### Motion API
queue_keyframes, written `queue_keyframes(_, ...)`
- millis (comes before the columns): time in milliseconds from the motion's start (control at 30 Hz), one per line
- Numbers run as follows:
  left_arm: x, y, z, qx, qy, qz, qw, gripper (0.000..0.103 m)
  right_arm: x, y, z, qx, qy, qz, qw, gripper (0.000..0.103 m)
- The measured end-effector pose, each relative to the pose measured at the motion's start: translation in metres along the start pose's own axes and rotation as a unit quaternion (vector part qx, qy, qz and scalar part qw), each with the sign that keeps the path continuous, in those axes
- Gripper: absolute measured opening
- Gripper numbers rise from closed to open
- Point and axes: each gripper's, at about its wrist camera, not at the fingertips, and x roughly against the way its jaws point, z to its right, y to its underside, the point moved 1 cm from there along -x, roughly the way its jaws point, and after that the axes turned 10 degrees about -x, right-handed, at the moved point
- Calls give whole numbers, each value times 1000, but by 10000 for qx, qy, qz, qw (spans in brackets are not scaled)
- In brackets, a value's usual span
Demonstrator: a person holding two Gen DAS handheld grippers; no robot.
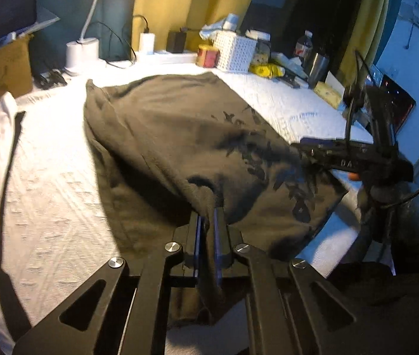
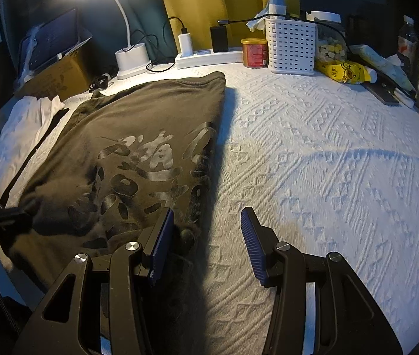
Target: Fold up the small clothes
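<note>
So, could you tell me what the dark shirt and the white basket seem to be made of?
Dark shirt: soft knit fabric, probably cotton; it drapes and bunches, with a glossy print. White basket: rigid moulded plastic, likely, going by its regular perforated grid and smooth matte walls.

Shirt (image 2: 138,136) on bedspread (image 2: 312,162); lamp (image 2: 131,56), basket (image 2: 290,46) behind.

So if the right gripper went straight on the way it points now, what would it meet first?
Probably the white bedspread. The right gripper is open and empty, angled down, with the dark shirt's edge beside its left finger; depth is uncertain.
</note>
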Motion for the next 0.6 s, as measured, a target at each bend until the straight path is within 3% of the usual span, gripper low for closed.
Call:
queue_keyframes(533,20,14,-13,130,27,61,9999,5,24,43,-14,95,-180,-267,9994,50)
queue_keyframes(600,20,16,-15,154,15,29,9999,5,30,54,-22,245,-208,-151,9994,45)
